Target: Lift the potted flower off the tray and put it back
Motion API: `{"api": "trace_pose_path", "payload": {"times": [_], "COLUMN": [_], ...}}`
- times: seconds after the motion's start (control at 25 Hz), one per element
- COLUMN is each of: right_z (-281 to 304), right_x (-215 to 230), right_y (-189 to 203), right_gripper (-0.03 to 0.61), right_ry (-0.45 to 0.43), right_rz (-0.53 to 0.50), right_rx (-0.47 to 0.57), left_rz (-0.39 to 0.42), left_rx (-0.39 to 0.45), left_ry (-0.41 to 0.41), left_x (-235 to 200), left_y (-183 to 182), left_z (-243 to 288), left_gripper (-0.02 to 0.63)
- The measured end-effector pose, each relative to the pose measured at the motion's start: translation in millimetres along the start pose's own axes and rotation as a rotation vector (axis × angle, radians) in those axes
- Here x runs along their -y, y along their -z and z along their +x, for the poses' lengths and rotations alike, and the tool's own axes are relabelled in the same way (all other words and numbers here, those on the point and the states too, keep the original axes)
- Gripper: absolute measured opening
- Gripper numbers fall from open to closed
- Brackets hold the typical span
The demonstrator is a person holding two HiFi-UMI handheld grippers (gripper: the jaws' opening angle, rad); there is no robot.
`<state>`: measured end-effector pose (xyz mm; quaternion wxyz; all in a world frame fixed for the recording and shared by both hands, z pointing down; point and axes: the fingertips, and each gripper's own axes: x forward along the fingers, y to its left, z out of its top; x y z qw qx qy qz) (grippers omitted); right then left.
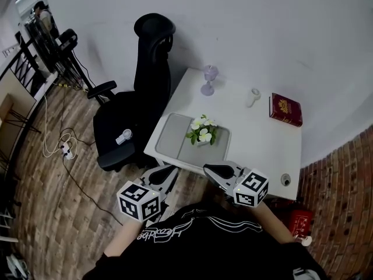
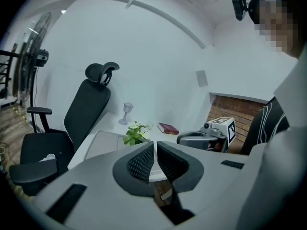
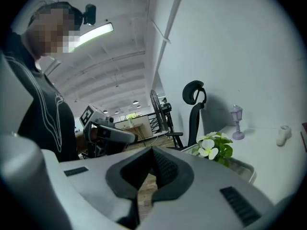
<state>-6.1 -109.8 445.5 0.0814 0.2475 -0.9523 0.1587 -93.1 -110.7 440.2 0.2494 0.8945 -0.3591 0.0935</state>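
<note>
The potted flower (image 1: 202, 131), white blooms over green leaves, stands in the right part of the grey tray (image 1: 172, 134) on the white table. Both grippers hover off the table's near edge, short of the tray. My left gripper (image 1: 172, 170) is below the tray's middle, its jaws together with nothing between them (image 2: 155, 146). My right gripper (image 1: 208, 169) is just below the flower, also shut and empty (image 3: 152, 150). The flower (image 2: 135, 133) shows ahead in the left gripper view and to the right (image 3: 214, 147) in the right gripper view.
A black office chair (image 1: 137, 98) stands against the table's left side. At the back of the table are a purple lantern-shaped ornament (image 1: 209, 79), a small white object (image 1: 253, 96) and a red book (image 1: 285, 109). Cables (image 1: 61, 147) lie on the wooden floor; a brick wall is at right.
</note>
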Motion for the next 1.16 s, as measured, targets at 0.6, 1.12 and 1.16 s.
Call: {"api": "trace_pose_path", "payload": {"times": [0.6, 1.12, 1.16], "right_z": [-2, 5, 6], "right_x": [-4, 17, 20], "right_y": [-14, -8, -9], "right_gripper": [0.000, 0.000, 0.000], "right_ry": [-0.009, -0.010, -0.011], "right_rz": [0.001, 0.021, 0.021], "right_rx": [0.043, 0.033, 0.034], "left_rz": [0.012, -0.003, -0.004], "left_rx": [0.012, -0.009, -0.008], "left_ry": [0.045, 0.060, 0.060], "left_x": [0, -10, -12], "left_y": [-4, -5, -6], "left_z": [2, 23, 26], "left_gripper": [0.043, 0.043, 0.043]}}
